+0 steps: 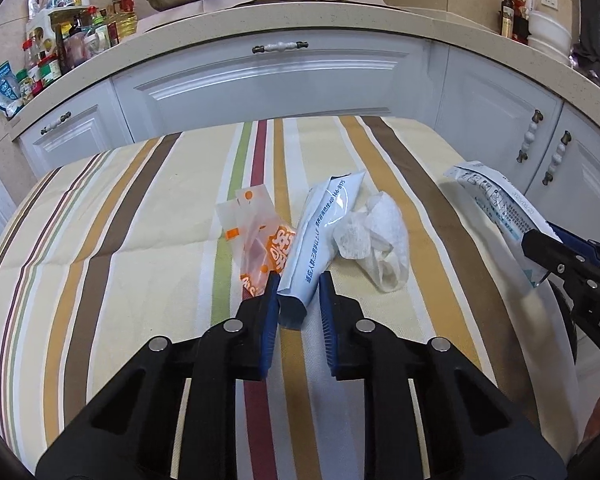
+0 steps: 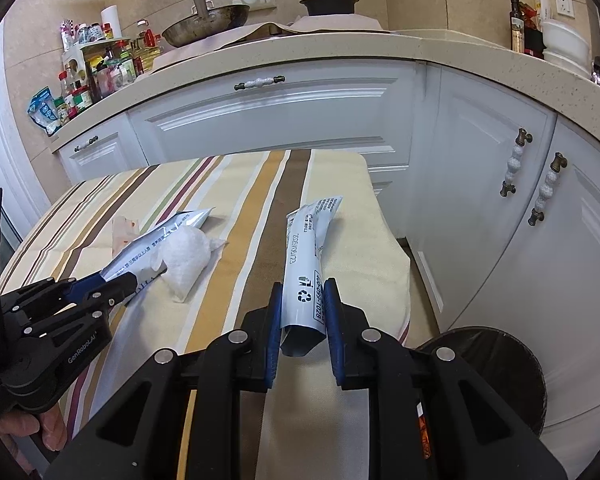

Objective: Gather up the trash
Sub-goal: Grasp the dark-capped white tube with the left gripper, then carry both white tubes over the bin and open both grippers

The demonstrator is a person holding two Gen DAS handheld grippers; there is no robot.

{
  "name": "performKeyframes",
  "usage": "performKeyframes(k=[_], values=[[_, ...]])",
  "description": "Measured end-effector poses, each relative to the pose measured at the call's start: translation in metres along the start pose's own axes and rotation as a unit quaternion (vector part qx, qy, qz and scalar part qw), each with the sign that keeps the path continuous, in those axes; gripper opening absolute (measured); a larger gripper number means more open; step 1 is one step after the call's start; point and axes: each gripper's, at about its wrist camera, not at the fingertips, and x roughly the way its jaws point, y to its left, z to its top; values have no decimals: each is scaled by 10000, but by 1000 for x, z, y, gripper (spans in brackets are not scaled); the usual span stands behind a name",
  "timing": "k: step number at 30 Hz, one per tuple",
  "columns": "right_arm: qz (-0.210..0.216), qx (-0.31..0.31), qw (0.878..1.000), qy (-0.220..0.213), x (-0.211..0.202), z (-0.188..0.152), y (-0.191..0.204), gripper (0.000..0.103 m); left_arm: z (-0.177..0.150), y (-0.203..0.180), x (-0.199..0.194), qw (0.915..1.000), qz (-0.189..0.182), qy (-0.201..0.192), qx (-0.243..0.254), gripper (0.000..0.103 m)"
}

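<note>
Two pouches (image 1: 324,232) (image 2: 306,268), one tissue (image 1: 376,236) (crumpled), one wrapper (image 1: 260,236)

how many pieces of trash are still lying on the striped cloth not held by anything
2: the orange wrapper and the crumpled tissue, either side of the blue pouch between the left jaws. More may hide behind the grippers.

Readable stuff: the white pouch (image 2: 306,276) in the right hand-held gripper (image 2: 303,300) has a date, "2025/08/23", a black recycling symbol, and a number ending "-1028" down its side. The left hand-held gripper (image 2: 118,285) body says "GenRoboLAI" in the right wrist view, though that last bit is hard to make out. The other pouch (image 1: 320,236) carries blue Chinese print plus a phone number ending "166-8875". The orange bag (image 1: 260,240) has big white Chinese characters, too crumpled to read. The right hand-held gripper's arm shows "DAS" in the left view.
</note>
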Motion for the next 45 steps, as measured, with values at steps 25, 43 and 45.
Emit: performKeyframes(k=[25,43,45], values=[[-707,-16,9955,-630,-67,-16,-26,21,-2,-27,-89,9948,-111,-1003,169,5],[-1762,613,9810,-537,-119,-78,-119,21,-31,-170,-99,9828,-992,-953,1229,5],[-1793,663,9801,-535,-120,-81,-125,21,-32,-187,-97,9805,-1038,-977,1350,5]])
